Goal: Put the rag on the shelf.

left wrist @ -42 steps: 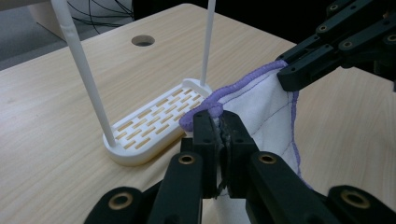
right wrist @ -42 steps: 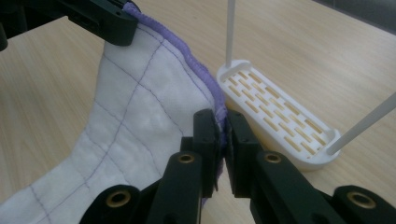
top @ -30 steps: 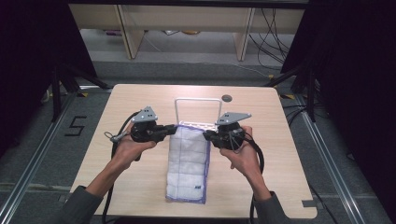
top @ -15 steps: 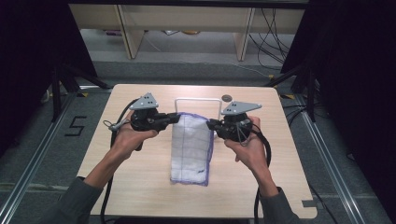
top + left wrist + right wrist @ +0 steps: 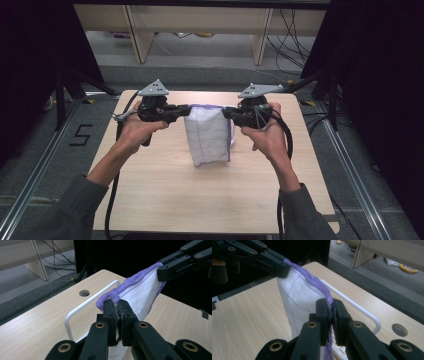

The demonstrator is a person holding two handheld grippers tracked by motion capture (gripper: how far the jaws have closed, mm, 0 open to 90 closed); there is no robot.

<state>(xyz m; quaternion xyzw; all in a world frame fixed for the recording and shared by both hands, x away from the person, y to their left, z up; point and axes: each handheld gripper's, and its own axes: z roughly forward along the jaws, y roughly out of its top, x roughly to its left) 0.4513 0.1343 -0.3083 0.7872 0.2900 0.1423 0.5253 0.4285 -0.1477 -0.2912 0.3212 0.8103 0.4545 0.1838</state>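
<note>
Cloth [image 5: 209,135] lifted off table [image 5: 165,200] – hangs | left gripper [image 5: 186,109], right gripper [image 5: 226,112] clamp purple top-edge corners – white rail [image 5: 82,307] behind

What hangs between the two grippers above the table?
In the high view, a white cloth with a purple edge hangs between left gripper and right gripper.

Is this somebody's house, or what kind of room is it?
Probably a lab or workshop, not a house. A bare light wooden table stands on grey floor between black curtains, loose black cables lie behind it, and metal floor rails run alongside.
</note>
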